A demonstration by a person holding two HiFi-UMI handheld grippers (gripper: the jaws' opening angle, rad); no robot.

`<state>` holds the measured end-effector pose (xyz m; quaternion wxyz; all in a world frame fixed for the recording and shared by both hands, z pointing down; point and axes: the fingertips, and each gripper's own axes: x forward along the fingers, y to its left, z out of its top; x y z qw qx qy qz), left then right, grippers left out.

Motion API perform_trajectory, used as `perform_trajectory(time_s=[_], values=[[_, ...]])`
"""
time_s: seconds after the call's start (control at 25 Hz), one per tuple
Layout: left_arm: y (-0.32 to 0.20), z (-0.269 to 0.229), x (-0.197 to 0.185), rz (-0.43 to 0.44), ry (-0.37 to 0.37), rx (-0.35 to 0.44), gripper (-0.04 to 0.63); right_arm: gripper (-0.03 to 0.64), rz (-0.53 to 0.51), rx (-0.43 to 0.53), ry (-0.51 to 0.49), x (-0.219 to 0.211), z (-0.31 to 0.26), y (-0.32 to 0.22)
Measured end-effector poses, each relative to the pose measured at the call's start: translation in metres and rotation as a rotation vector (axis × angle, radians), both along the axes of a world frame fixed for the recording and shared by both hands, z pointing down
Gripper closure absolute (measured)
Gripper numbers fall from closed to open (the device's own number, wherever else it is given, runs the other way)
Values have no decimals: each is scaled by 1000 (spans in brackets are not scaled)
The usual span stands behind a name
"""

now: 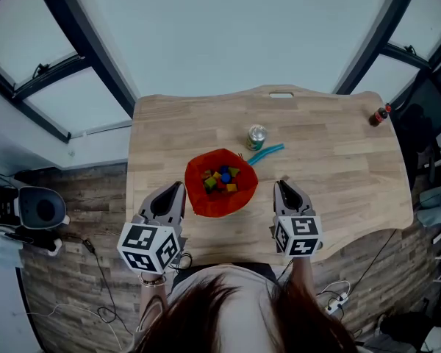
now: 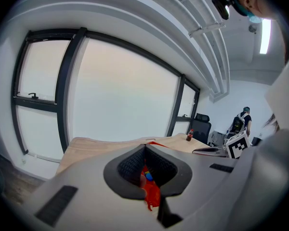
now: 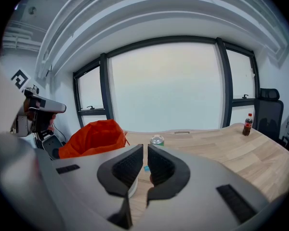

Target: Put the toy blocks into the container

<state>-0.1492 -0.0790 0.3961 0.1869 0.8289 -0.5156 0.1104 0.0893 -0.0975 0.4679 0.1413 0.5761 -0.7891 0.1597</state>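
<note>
Nearest, at the lower left of the head view, my left gripper (image 1: 177, 187) has its jaws pressed together at the tips. At the lower right, my right gripper (image 1: 284, 187) has its jaws drawn almost together, with a thin slit between them and nothing in it. Both hang over the near edge of the worktop (image 1: 331, 168). Between them sits one red container (image 1: 206, 201), just beside my left jaws. The toy blocks (image 1: 221, 179) lie in it in a heap too crowded to count. Just behind the container lies one teal stick (image 1: 266, 154), and beside that stands one can (image 1: 256, 137). One small red-capped bottle (image 1: 380, 115) stands at the far right corner, well apart.
</note>
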Motion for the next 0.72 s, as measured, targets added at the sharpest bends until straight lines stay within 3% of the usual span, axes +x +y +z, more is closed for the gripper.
perform_trajectory(time_s=[0.72], values=[[-8, 1, 30, -4, 5, -2, 584, 568, 34, -54, 51, 45, 26, 0]])
